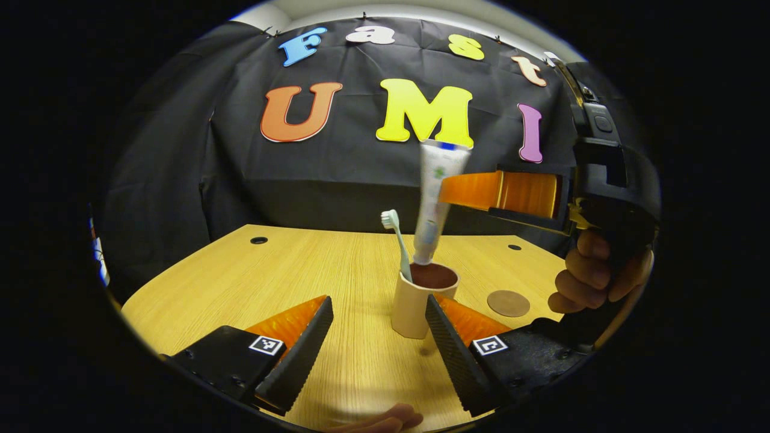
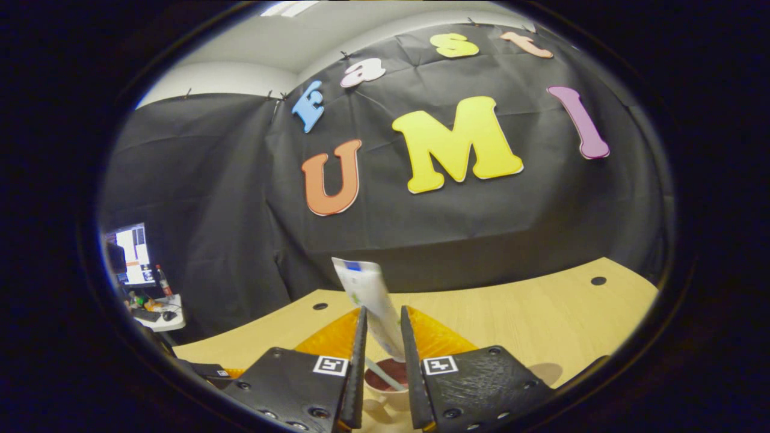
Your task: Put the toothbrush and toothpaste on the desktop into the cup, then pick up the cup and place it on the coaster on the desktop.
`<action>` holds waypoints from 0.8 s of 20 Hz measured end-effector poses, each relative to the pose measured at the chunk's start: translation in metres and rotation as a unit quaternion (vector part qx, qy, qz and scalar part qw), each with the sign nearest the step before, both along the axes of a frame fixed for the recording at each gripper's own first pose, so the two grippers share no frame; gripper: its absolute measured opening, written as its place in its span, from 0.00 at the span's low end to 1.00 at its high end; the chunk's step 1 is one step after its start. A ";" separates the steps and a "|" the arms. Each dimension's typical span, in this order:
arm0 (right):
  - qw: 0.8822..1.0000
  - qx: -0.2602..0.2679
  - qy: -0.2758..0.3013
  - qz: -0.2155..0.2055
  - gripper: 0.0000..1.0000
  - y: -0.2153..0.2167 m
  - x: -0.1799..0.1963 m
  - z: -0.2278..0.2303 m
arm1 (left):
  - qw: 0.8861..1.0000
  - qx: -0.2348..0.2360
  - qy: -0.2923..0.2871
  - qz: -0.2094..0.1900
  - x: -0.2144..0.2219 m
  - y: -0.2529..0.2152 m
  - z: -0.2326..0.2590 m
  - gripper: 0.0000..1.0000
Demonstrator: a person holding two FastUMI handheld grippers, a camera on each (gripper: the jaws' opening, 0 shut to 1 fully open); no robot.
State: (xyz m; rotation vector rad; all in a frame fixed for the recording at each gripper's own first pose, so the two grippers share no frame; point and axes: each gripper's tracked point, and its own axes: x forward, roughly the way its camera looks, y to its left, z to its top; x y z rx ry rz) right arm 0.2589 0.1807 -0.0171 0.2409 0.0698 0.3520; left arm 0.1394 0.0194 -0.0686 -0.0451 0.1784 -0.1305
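Black cloth hangs behind a pale wooden desk (image 1: 337, 282) with small round holes in its top.

Left gripper view: the left claw (image 1: 379, 337) hangs low over the desk with its fingers wide apart, holding nothing. Between and just beyond them stands a cream cup (image 1: 415, 304), upright on the desk. A toothbrush (image 1: 398, 240) stands in the cup, leaning on the rim at the left, its bristled head up. The toothpaste (image 1: 434, 201) is upright above the cup, cap end down at the mouth of the cup; whether it touches the cup I cannot tell. The right claw (image 1: 451, 189) comes in from the right and grips the tube about midway up; a hand (image 1: 592, 273) holds its handle. A round brown coaster (image 1: 508, 303) lies flat on the desk to the right of the cup, apart from it.

Right gripper view: the right claw (image 2: 383, 337) has its two fingers clamped on the toothpaste (image 2: 370, 300), whose flat end rises above them, tilted left. Below, between the fingers, sits the cup (image 2: 385, 385) with the toothbrush (image 2: 385, 374) handle crossing its dark inside. At far left, a lit monitor (image 2: 133, 255) stands on a small side table (image 2: 162, 322).
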 end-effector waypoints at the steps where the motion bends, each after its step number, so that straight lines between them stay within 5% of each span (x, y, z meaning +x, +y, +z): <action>1: 1.000 0.002 -0.002 0.000 0.31 0.000 -0.001 0.002 | 1.000 -0.003 0.002 -0.001 0.000 -0.001 -0.001 0.98; 16: 1.000 -0.022 0.018 0.007 0.26 -0.006 0.011 -0.018 | 1.000 -0.007 0.015 0.018 0.002 0.016 -0.015 0.98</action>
